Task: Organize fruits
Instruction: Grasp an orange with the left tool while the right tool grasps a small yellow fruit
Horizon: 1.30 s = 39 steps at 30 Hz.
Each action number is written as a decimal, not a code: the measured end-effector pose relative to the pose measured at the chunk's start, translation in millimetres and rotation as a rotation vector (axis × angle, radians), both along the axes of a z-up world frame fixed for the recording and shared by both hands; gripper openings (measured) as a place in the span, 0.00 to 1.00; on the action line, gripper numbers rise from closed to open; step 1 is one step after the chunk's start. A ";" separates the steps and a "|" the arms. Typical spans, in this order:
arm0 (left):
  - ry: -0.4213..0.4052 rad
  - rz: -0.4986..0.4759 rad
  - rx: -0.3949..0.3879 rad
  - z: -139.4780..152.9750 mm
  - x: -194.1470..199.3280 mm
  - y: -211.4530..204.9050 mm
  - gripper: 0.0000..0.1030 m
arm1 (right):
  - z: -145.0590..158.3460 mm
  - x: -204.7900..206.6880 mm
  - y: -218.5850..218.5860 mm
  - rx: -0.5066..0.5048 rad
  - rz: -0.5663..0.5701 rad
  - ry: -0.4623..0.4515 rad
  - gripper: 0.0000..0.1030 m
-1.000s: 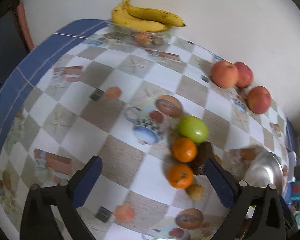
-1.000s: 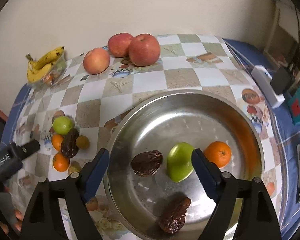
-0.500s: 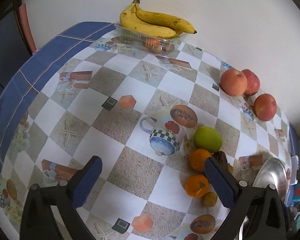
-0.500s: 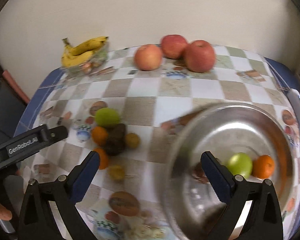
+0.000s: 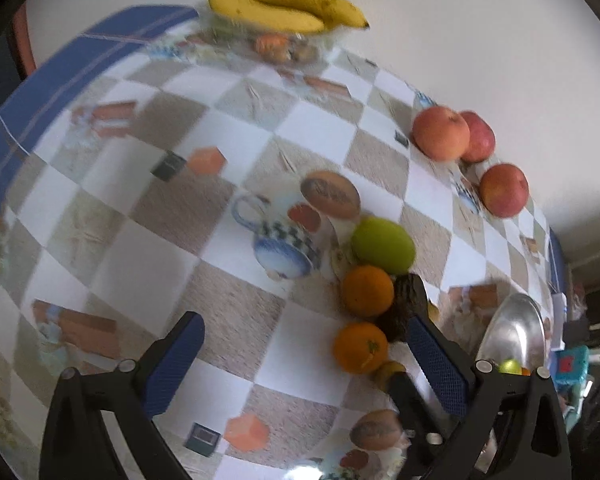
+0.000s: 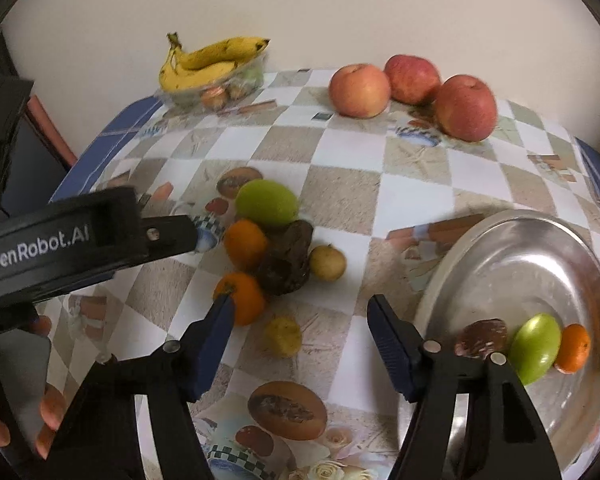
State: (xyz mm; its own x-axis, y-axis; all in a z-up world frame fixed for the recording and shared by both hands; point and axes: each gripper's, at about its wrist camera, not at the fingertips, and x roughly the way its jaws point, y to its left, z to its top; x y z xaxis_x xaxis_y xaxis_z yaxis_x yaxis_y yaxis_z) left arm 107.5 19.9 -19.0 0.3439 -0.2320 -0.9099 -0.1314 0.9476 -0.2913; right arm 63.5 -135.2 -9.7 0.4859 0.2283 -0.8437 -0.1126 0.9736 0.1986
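A pile of fruit lies mid-table: a green fruit, two oranges, a dark brown date and two small yellow fruits. The steel bowl at right holds a date, a green fruit and an orange. My right gripper is open and empty, just above the nearer small yellow fruit. My left gripper is open and empty, left of the pile.
Three red apples sit along the back wall. Bananas lie on a clear plastic tray at the back left. The checkered tablecloth has printed cups and fruit. The left gripper's black body reaches in from the left beside the pile.
My right gripper has swung left from over the bowl to the fruit pile. My left gripper has shifted closer to the pile. Both stayed open.
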 end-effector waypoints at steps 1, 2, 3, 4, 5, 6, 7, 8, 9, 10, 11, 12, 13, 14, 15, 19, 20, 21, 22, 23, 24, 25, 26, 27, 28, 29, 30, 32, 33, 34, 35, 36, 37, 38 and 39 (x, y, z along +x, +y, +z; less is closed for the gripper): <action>0.006 -0.007 -0.005 -2.4 0.0 -2.7 0.97 | -2.3 0.3 1.9 0.000 0.007 0.008 0.67; 0.015 -0.014 -0.012 -4.9 0.3 -5.1 0.95 | -5.6 0.8 4.6 -0.004 0.016 0.019 0.64; 0.028 -0.024 -0.026 -8.0 0.3 -7.9 0.90 | -8.3 0.7 6.4 -0.010 0.021 0.026 0.60; 0.035 -0.033 -0.036 -10.0 -0.3 -10.0 0.87 | -12.6 1.1 8.6 -0.018 0.027 0.039 0.60; 0.047 -0.047 -0.038 -13.0 -0.4 -14.1 0.86 | -15.6 1.0 9.6 -0.021 0.031 0.048 0.59; 0.052 -0.059 -0.035 -15.0 -0.3 -17.5 0.84 | -19.3 1.2 10.8 -0.026 0.035 0.057 0.59; 0.054 -0.066 -0.034 -16.2 0.2 -19.6 0.80 | -22.4 1.7 11.6 -0.032 0.037 0.065 0.57; 0.059 -0.076 -0.037 -18.2 -0.3 -22.4 0.78 | -23.9 1.3 11.7 -0.031 0.039 0.069 0.56; 0.065 -0.084 -0.040 -20.3 -0.4 -25.3 0.75 | -25.3 1.3 11.3 -0.019 0.039 0.073 0.56; 0.071 -0.089 -0.042 -21.9 -0.6 -27.0 0.71 | -25.2 1.5 10.6 -0.013 0.035 0.074 0.56; 0.077 -0.094 -0.045 -23.9 -0.7 -28.9 0.68 | -25.0 1.9 9.9 -0.012 0.032 0.072 0.55; 0.085 -0.099 -0.047 -26.1 -0.9 -30.6 0.62 | -25.0 2.2 9.9 -0.012 0.033 0.071 0.54; 0.089 -0.100 -0.051 -27.5 -0.8 -30.9 0.57 | -25.2 2.1 9.8 -0.009 0.036 0.071 0.54; 0.089 -0.098 -0.068 -28.2 -1.2 -30.4 0.54 | -25.3 2.4 10.5 -0.007 0.038 0.071 0.52; 0.091 -0.097 -0.093 -28.5 -1.2 -30.2 0.48 | -25.3 2.5 10.4 0.000 0.042 0.071 0.48; 0.094 -0.097 -0.141 -29.2 -1.0 -28.8 0.38 | -24.4 3.0 10.2 0.046 0.051 0.077 0.37; 0.094 -0.095 -0.144 -29.0 -0.9 -28.1 0.38 | -24.5 3.2 10.5 0.055 0.052 0.080 0.33; 0.095 -0.090 -0.150 -29.5 -0.5 -27.9 0.38 | -24.3 3.1 10.9 0.062 0.056 0.081 0.31; 0.097 -0.082 -0.159 -30.2 -0.2 -27.2 0.38 | -23.9 3.4 11.4 0.064 0.059 0.079 0.29; 0.098 -0.078 -0.164 -30.2 -0.5 -25.8 0.37 | -23.7 3.4 12.3 0.065 0.063 0.078 0.26; 0.099 -0.074 -0.169 -30.4 -0.3 -25.3 0.37 | -23.6 3.1 12.7 0.067 0.066 0.078 0.24; 0.099 -0.071 -0.171 -30.1 -0.9 -24.5 0.37 | -23.3 3.1 13.7 0.062 0.067 0.077 0.24; 0.097 -0.068 -0.173 -29.7 -0.8 -24.5 0.37 | -23.1 3.6 14.3 0.060 0.068 0.076 0.24; 0.095 -0.066 -0.169 -29.1 -1.0 -24.4 0.37 | -22.8 3.6 14.6 0.057 0.069 0.075 0.24; 0.092 -0.063 -0.162 -27.8 -1.9 -22.7 0.37 | -22.4 3.5 14.3 0.048 0.067 0.073 0.24; 0.089 -0.058 -0.156 -27.6 -1.2 -21.7 0.37 | -22.6 3.7 13.9 0.034 0.065 0.072 0.24; 0.088 -0.050 -0.154 -27.2 -1.3 -19.9 0.37 | -22.6 3.5 12.9 0.030 0.064 0.071 0.24; 0.086 -0.035 -0.152 -27.0 -0.7 -16.3 0.37 | -22.6 3.5 9.0 0.035 0.052 0.074 0.24; 0.083 -0.027 -0.149 -26.5 -0.5 -14.4 0.37 | -22.3 4.1 6.1 0.029 0.040 0.075 0.24; 0.080 -0.021 -0.145 -26.1 -0.2 -13.2 0.37 | -22.0 4.6 3.4 0.025 0.029 0.077 0.24; 0.075 -0.013 -0.139 -24.7 -0.1 -11.1 0.37 | -21.2 4.6 0.0 0.028 0.018 0.079 0.24; 0.071 -0.008 -0.137 -23.8 0.0 -9.9 0.37 | -20.3 4.6 -3.4 0.036 0.008 0.080 0.24; 0.067 -0.003 -0.136 -22.1 -0.5 -7.9 0.37 | -18.2 4.4 -7.5 0.047 -0.004 0.078 0.24; 0.061 0.002 -0.137 -19.9 -0.7 -6.6 0.37 | -15.6 4.3 -10.7 0.055 -0.012 0.072 0.24; 0.052 0.007 -0.137 -16.8 -1.2 -5.1 0.37 | -11.1 4.3 -14.9 0.062 -0.022 0.061 0.24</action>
